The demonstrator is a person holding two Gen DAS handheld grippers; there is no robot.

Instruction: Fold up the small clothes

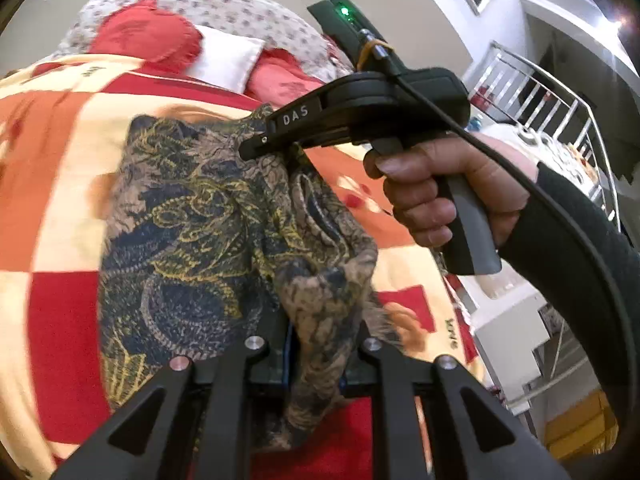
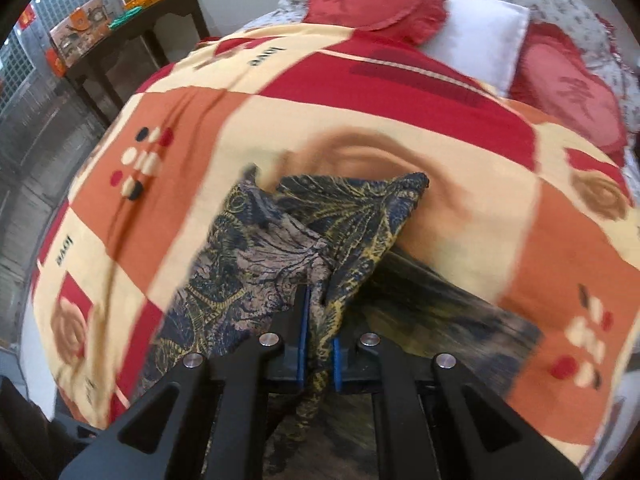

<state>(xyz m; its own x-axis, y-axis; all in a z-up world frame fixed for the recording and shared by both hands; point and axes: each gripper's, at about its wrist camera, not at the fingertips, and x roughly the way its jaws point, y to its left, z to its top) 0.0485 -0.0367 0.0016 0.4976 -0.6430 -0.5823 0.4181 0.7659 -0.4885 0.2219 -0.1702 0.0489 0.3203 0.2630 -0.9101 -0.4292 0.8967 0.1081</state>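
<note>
A small patterned garment (image 1: 188, 232), dark blue, brown and yellow, hangs over the bed's red, orange and cream quilt (image 1: 52, 200). My left gripper (image 1: 316, 356) is shut on a bunched edge of the garment. In the left wrist view my right gripper (image 1: 260, 146), held by a hand, pinches the garment's far upper corner. In the right wrist view my right gripper (image 2: 318, 340) is shut on a fold of the garment (image 2: 280, 240) between its blue pads (image 2: 302, 336). The cloth is lifted and partly doubled over the quilt (image 2: 240, 120).
Red cushions (image 1: 140, 36) and a white pillow (image 1: 228, 56) lie at the head of the bed. A dark side table (image 2: 132, 36) with boxes stands left of the bed. A metal railing (image 1: 540, 96) and white furniture (image 1: 512, 320) are to the right.
</note>
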